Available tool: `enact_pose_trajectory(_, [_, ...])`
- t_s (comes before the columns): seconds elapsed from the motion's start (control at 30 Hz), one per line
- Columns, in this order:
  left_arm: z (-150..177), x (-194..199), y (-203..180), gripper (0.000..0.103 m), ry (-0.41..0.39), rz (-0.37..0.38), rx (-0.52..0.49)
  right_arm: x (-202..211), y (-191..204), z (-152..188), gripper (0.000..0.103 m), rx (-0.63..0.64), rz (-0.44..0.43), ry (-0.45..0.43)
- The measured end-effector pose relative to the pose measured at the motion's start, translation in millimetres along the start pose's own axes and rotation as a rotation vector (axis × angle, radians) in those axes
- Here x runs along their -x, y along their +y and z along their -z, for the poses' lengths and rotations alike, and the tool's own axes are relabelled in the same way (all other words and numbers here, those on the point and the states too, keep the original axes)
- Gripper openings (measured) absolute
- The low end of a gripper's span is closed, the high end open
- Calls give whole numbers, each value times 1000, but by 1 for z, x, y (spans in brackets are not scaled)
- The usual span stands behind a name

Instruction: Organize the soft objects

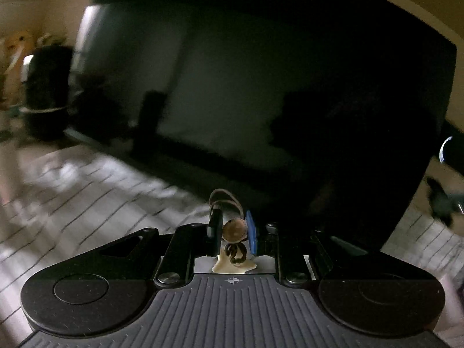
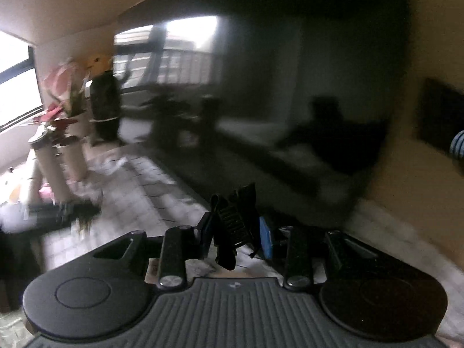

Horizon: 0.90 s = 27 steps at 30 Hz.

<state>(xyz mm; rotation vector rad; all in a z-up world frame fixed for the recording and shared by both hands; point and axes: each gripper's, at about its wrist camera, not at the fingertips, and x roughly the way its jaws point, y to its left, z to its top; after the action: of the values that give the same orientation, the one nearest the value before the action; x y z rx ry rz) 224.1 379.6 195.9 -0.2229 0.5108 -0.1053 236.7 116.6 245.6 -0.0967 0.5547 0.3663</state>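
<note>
My left gripper [image 1: 233, 230] is shut on a small brown soft object [image 1: 235, 230] with a round knob and a twisted cord; a loop sticks out above the fingers and a cream piece hangs below. My right gripper [image 2: 236, 232] is shut on a dark ribbed fabric item [image 2: 235, 223] that hangs down between the fingers. Both are held in the air above a pale tiled surface. Both views are motion-blurred.
A large dark TV screen [image 1: 261, 72] fills the background, also in the right wrist view [image 2: 290, 87]. Tall pale vases with pink flowers [image 2: 63, 133] and a dark vase [image 2: 104, 107] stand at left. A pale tiled surface [image 1: 87, 191] lies below.
</note>
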Motion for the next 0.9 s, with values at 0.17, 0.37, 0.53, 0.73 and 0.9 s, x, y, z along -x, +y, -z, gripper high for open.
enact_pose_trajectory(0.17, [-27,-18,-72,21,17,98,-85,66,-62,28,33,-80,116,-45])
enact_pose_trajectory(0.37, [-20,-29,-178,21,100,315,-166,125,-132,78,33,-158,288,-91])
enact_pose_trajectory(0.53, [-1,-47,-261,21,214,480,-189,153,-171,119,33,-240,360,-94])
enact_pose_trajectory(0.73, [35,-66,-343,21,320,593,-238,157,-206,158,33,-330,371,-60])
enact_pose_trajectory(0.9, [73,-95,-361,22,422,657,-120,151,-225,183,51,-405,375,-12])
